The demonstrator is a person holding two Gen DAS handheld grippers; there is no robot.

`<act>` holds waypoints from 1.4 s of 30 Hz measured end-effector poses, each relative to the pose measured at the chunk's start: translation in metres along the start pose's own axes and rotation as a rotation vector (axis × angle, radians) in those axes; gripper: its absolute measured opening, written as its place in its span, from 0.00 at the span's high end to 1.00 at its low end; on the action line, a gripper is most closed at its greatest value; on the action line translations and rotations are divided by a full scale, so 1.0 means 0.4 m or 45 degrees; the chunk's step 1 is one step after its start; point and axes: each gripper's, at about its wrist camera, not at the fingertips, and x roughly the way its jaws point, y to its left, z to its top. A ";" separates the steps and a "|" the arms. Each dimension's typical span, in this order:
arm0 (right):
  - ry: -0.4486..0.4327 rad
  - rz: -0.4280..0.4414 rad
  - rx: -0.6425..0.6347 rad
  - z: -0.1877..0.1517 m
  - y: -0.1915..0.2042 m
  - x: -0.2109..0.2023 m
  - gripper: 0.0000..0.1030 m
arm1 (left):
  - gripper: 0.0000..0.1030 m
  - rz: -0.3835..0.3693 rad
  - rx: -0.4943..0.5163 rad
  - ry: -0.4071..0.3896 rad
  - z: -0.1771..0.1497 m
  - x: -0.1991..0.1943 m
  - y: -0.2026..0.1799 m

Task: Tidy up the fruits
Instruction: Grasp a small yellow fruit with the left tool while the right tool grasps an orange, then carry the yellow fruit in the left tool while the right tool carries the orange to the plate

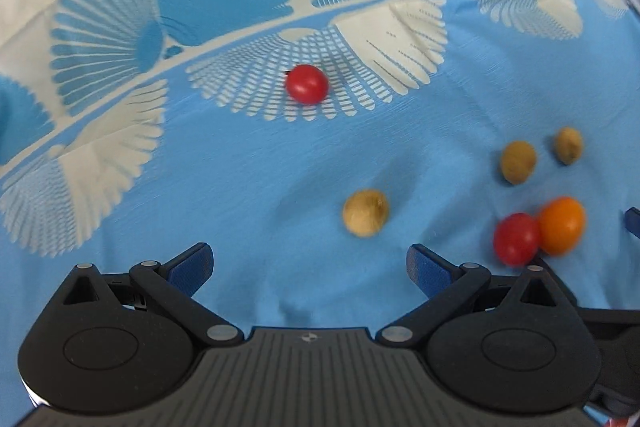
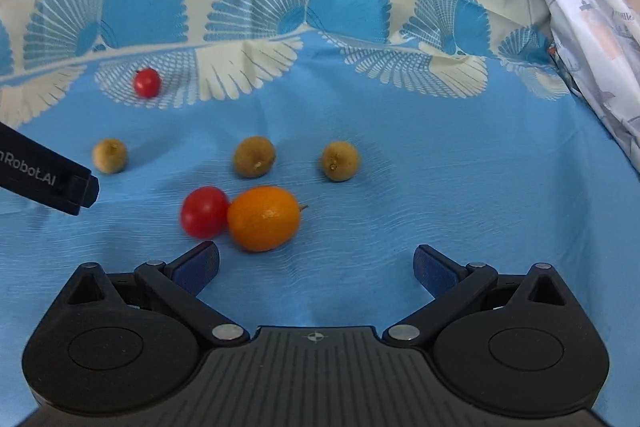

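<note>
Both grippers, the left [image 1: 310, 263] and the right [image 2: 316, 263], are wide open and hold nothing. The orange fruit [image 2: 264, 219] sits near the right one, touching a red tomato [image 2: 205, 211]. Close gently on just one, so the other does not roll.

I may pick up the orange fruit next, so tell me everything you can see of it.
The orange fruit is a smooth, glossy oval, like a kumquat, with a short stem stub at its right end. It lies on its side on the blue cloth. A red tomato presses against its left side. Nothing grips it: the right hand-held gripper is open just short of it, and the fruit sits nearer that gripper's left finger.
</note>
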 end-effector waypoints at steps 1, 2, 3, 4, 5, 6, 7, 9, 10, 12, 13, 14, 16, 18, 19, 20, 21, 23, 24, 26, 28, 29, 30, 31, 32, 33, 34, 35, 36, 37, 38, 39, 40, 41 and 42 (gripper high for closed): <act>-0.014 0.001 0.027 0.001 -0.003 0.009 0.01 | 0.00 0.001 0.009 0.006 0.011 0.015 -0.003; -0.022 -0.004 0.041 0.002 -0.004 0.017 0.01 | 0.00 -0.010 0.015 0.001 0.021 0.023 -0.005; -0.038 -0.013 0.037 0.002 -0.005 0.021 0.01 | 0.00 -0.022 0.019 -0.011 0.029 0.025 -0.007; -0.050 -0.020 0.024 0.001 -0.001 0.023 0.01 | 0.00 -0.029 0.026 -0.017 0.035 0.026 -0.010; -0.058 -0.023 0.017 0.000 0.001 0.023 0.01 | 0.00 -0.037 0.033 -0.023 0.038 0.024 -0.012; -0.060 -0.024 0.016 0.001 -0.001 0.023 0.01 | 0.00 -0.052 0.033 -0.039 0.038 0.020 -0.012; -0.060 -0.016 0.014 0.002 -0.001 0.022 0.02 | 0.02 -0.070 0.021 -0.069 0.035 0.012 -0.010; -0.079 0.018 0.002 0.001 0.001 0.011 0.12 | 0.27 -0.123 0.010 -0.118 0.029 -0.007 -0.008; -0.098 0.035 -0.017 -0.001 0.004 0.006 0.27 | 0.60 -0.157 0.033 -0.106 0.029 -0.011 -0.010; -0.127 0.057 -0.054 0.000 0.013 -0.004 0.61 | 0.73 -0.194 0.054 -0.094 0.024 -0.018 -0.015; -0.128 0.050 -0.060 0.001 0.015 -0.006 0.62 | 0.73 -0.199 0.052 -0.104 0.016 -0.027 -0.015; -0.123 0.058 -0.042 0.001 0.009 -0.007 0.62 | 0.73 -0.203 0.060 -0.106 0.007 -0.036 -0.016; -0.120 0.068 0.025 0.003 -0.010 -0.012 0.62 | 0.73 -0.202 0.058 -0.111 -0.011 -0.060 -0.015; -0.122 0.043 0.062 0.001 -0.027 -0.019 0.62 | 0.73 -0.209 0.035 -0.110 -0.033 -0.096 -0.009; -0.123 0.025 0.073 0.000 -0.035 -0.023 0.62 | 0.73 -0.204 0.025 -0.109 -0.046 -0.116 -0.007; -0.123 0.016 0.090 0.000 -0.044 -0.030 0.62 | 0.73 -0.198 0.011 -0.106 -0.060 -0.138 -0.004; -0.124 0.011 0.108 -0.002 -0.056 -0.040 0.62 | 0.73 -0.195 -0.008 -0.099 -0.075 -0.160 0.002; -0.128 0.008 0.133 -0.005 -0.074 -0.069 0.62 | 0.73 -0.191 -0.057 -0.075 -0.111 -0.210 0.016; -0.132 0.007 0.139 -0.007 -0.081 -0.089 0.62 | 0.73 -0.188 -0.073 -0.069 -0.132 -0.237 0.026; -0.144 0.008 0.141 -0.006 -0.085 -0.135 0.62 | 0.73 -0.165 -0.098 -0.063 -0.175 -0.298 0.046; -0.169 0.028 0.133 -0.010 -0.084 -0.198 0.62 | 0.73 -0.152 -0.133 -0.054 -0.219 -0.364 0.071; -0.179 0.042 0.126 -0.017 -0.081 -0.235 0.62 | 0.73 -0.148 -0.149 -0.053 -0.240 -0.398 0.084; -0.183 0.058 0.115 -0.024 -0.076 -0.275 0.62 | 0.73 -0.140 -0.166 -0.052 -0.261 -0.432 0.098; -0.183 0.082 0.104 -0.032 -0.069 -0.316 0.62 | 0.73 -0.134 -0.181 -0.054 -0.282 -0.468 0.111; -0.185 0.112 0.094 -0.042 -0.062 -0.358 0.62 | 0.73 -0.127 -0.196 -0.057 -0.305 -0.504 0.125; -0.187 0.144 0.077 -0.052 -0.052 -0.401 0.62 | 0.73 -0.118 -0.212 -0.061 -0.328 -0.539 0.139; -0.188 0.174 0.057 -0.062 -0.040 -0.443 0.62 | 0.73 -0.108 -0.225 -0.066 -0.351 -0.574 0.153; -0.191 0.206 0.037 -0.070 -0.027 -0.485 0.62 | 0.73 -0.095 -0.237 -0.073 -0.374 -0.607 0.165; -0.194 0.241 0.019 -0.078 -0.015 -0.525 0.62 | 0.73 -0.079 -0.253 -0.078 -0.396 -0.639 0.178; -0.196 0.280 -0.001 -0.086 0.000 -0.564 0.62 | 0.73 -0.066 -0.270 -0.079 -0.421 -0.671 0.192; -0.199 0.319 -0.023 -0.094 0.015 -0.603 0.62 | 0.73 -0.054 -0.287 -0.077 -0.445 -0.700 0.206; -0.203 0.356 -0.041 -0.101 0.031 -0.640 0.62 | 0.73 -0.036 -0.309 -0.077 -0.470 -0.729 0.221; -0.203 0.396 -0.054 -0.108 0.047 -0.674 0.62 | 0.73 -0.021 -0.331 -0.073 -0.495 -0.755 0.235; -0.201 0.444 -0.068 -0.110 0.064 -0.707 0.62 | 0.73 -0.006 -0.352 -0.066 -0.520 -0.779 0.249; -0.198 0.487 -0.079 -0.116 0.083 -0.738 0.62 | 0.73 0.012 -0.376 -0.058 -0.545 -0.803 0.263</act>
